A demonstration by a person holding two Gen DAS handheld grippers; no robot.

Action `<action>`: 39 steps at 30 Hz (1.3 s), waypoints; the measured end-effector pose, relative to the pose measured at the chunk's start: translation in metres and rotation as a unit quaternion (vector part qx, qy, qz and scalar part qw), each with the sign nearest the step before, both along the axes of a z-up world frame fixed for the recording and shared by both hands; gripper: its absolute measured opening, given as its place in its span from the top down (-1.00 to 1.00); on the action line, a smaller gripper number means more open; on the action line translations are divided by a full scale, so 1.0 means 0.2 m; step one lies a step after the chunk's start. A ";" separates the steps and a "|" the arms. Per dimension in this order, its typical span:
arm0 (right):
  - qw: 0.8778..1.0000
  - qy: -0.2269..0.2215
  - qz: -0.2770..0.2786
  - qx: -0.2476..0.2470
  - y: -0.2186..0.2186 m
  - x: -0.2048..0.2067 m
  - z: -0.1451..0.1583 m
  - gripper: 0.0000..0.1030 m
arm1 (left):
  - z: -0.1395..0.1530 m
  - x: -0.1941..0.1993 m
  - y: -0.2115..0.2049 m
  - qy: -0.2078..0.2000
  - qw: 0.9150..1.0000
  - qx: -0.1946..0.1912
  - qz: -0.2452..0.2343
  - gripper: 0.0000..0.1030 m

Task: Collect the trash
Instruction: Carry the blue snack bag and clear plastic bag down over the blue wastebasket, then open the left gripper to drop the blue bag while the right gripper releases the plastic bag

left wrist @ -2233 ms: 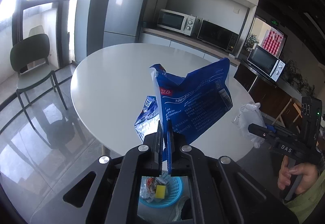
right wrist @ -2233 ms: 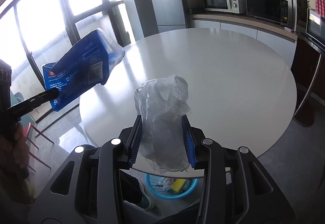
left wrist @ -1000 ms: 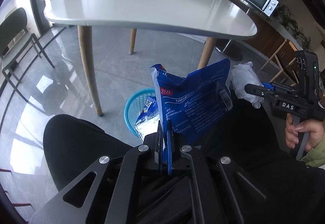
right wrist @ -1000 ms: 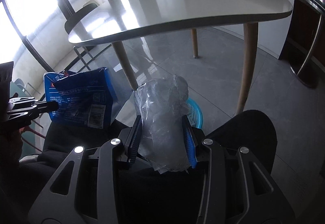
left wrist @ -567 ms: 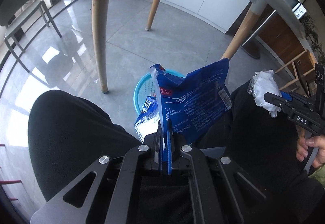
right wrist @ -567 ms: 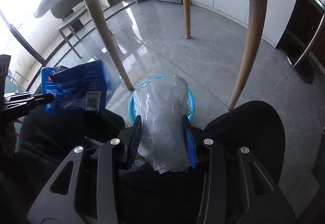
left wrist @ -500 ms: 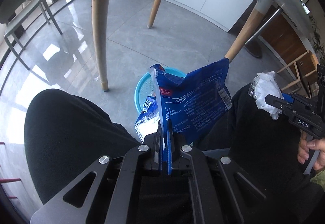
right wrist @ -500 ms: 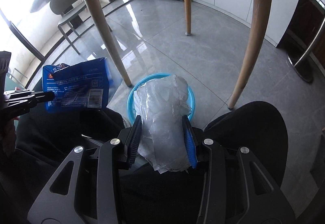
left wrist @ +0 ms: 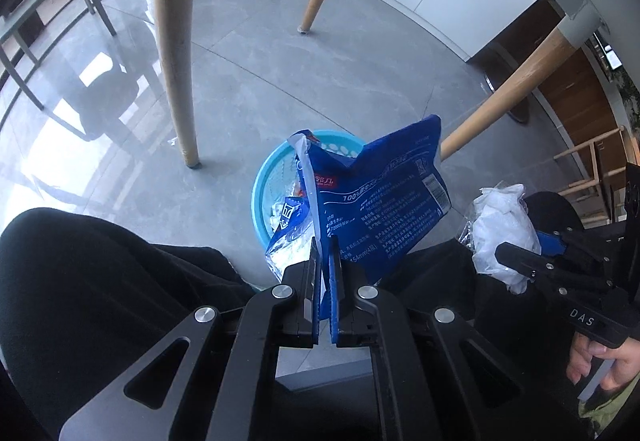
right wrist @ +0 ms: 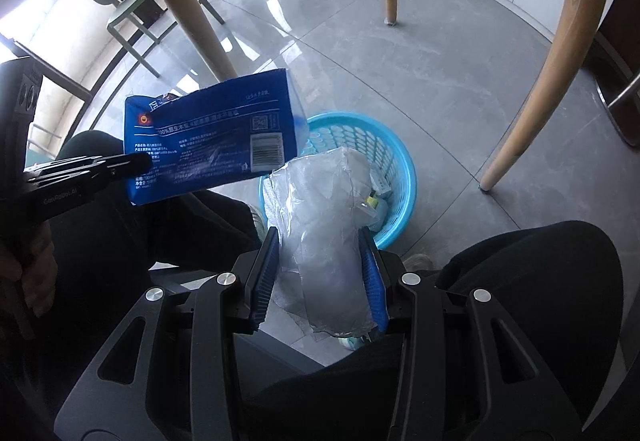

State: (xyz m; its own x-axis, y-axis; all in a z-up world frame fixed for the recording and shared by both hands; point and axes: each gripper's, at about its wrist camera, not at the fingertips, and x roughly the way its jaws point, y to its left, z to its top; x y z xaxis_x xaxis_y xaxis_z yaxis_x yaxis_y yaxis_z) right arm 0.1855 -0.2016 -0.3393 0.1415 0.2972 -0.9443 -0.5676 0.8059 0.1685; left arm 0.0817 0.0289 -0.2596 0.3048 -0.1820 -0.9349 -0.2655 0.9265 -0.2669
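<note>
My left gripper point(left wrist: 325, 243) is shut on the lower edge of a blue plastic wrapper point(left wrist: 384, 201), which stands up above a light blue basket point(left wrist: 266, 181) on the floor. The same blue wrapper point(right wrist: 212, 145) hangs from the left gripper point(right wrist: 140, 161) in the right wrist view, just left of the basket point(right wrist: 400, 161). My right gripper point(right wrist: 320, 237) is shut on a crumpled clear plastic bag point(right wrist: 324, 225), held over the basket's near rim. Seen from the left wrist, the right gripper point(left wrist: 504, 249) carries that clear bag point(left wrist: 500, 225) to the right of the basket. Other trash lies in the basket.
Wooden table legs point(left wrist: 174, 41) point(right wrist: 536, 81) stand around the basket on a grey tiled floor. The person's knees in black trousers point(left wrist: 88, 273) point(right wrist: 532, 281) flank the basket. A chair point(right wrist: 132, 1) stands by the window at left.
Both grippers have sunk from table height to below the tabletop and tipped downward, each with its load. The basket has grown larger and closer under the wrapper and the bag.
</note>
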 end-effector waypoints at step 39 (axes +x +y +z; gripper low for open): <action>0.985 0.145 -0.095 -0.016 0.17 0.51 -0.76 0.16 | -0.73 0.50 0.04 0.161 0.987 -0.007 -0.007 0.92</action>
